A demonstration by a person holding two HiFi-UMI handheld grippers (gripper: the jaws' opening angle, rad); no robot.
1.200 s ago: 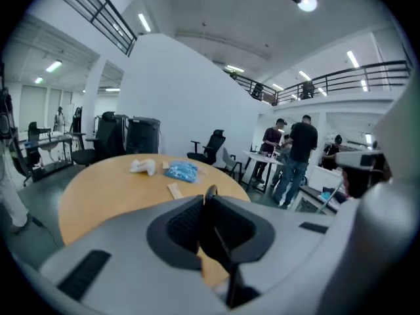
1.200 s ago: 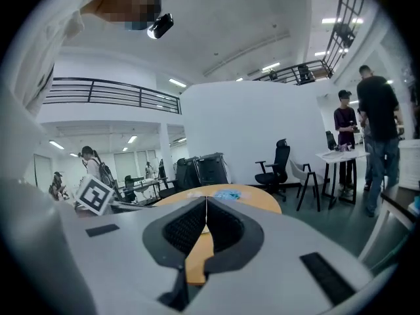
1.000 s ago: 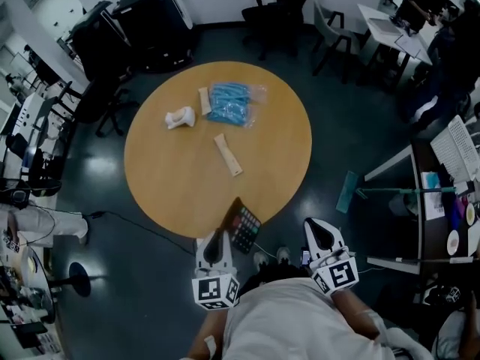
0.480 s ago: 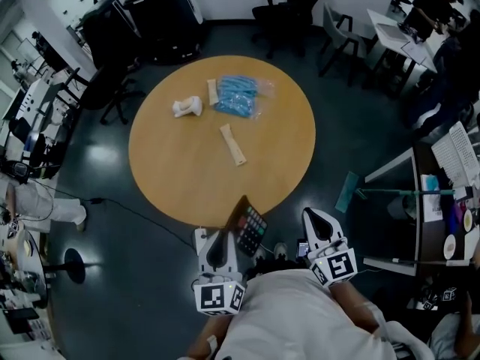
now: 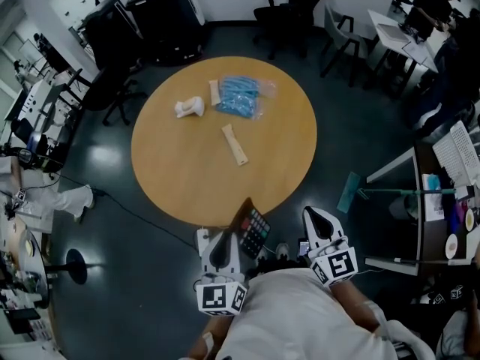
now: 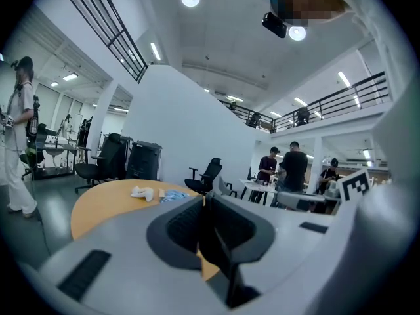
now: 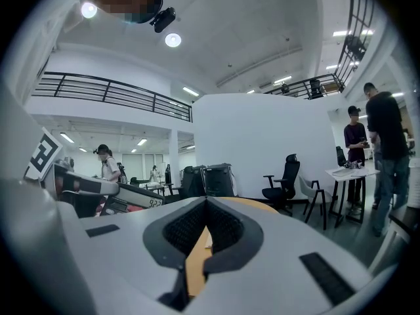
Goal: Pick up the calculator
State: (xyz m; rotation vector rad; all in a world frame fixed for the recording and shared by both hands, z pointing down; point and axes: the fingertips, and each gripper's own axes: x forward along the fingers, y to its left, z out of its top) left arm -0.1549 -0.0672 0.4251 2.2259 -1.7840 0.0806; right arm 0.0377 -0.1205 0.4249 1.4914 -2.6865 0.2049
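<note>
The calculator (image 5: 253,231), dark with coloured keys, hangs tilted at the near edge of the round wooden table (image 5: 187,171). My left gripper (image 5: 227,235) is shut on its near left side. In the left gripper view the calculator (image 6: 214,241) shows edge-on as a dark slab between the jaws of the left gripper (image 6: 204,201). My right gripper (image 5: 312,214) hovers to the right of the calculator, off the table, with nothing in it. In its own view the right gripper (image 7: 205,201) has its tips together, and the calculator (image 7: 98,188) shows at the left.
Farther back on the table lie a white crumpled object (image 5: 189,108), a blue packet (image 5: 240,96) and two beige bars (image 5: 236,145). Office chairs (image 5: 289,10) ring the far side. A teal-headed broom (image 5: 352,191) lies on the floor at the right. People stand at desks (image 6: 292,169).
My left gripper has lifted slightly and shifted right with the calculator in it. The right gripper has stayed put.
</note>
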